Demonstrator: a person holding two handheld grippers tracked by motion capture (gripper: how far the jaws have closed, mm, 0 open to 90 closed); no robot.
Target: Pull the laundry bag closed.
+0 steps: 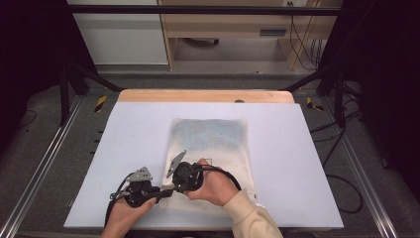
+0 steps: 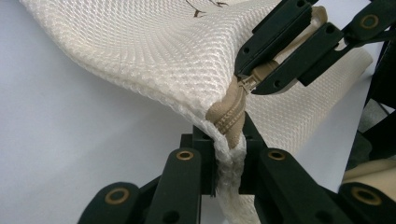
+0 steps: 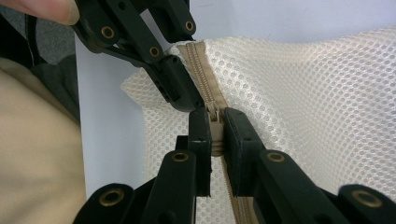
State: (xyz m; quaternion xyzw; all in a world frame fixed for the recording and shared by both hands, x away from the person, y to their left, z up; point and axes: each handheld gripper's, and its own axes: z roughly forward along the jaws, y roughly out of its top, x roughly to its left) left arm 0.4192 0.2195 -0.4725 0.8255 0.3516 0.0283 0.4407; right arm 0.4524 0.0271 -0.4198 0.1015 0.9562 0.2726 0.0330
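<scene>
A cream mesh bag [image 1: 210, 144] lies flat on the table with its tan zipper [image 3: 198, 65] along the near edge. My left gripper [image 1: 159, 192] is shut on the bag's near left corner, at the zipper's end [image 2: 229, 116], and lifts it slightly. The left gripper's jaws [image 2: 229, 149] clamp the mesh and tape. My right gripper [image 1: 172, 184] meets it from the right, shut on the zipper pull [image 3: 214, 114]. In the left gripper view the right gripper [image 2: 250, 81] pinches the pull just above my own jaws. In the right gripper view the left gripper [image 3: 180, 51] holds the corner at upper left.
The bag rests on a pale blue-white mat [image 1: 129, 134] that covers a wooden table [image 1: 205, 95]. Black frame posts [image 1: 64, 89] stand at both sides. A beige sleeve [image 1: 250, 215] comes in at the bottom right. Cables [image 1: 341, 188] trail on the floor to the right.
</scene>
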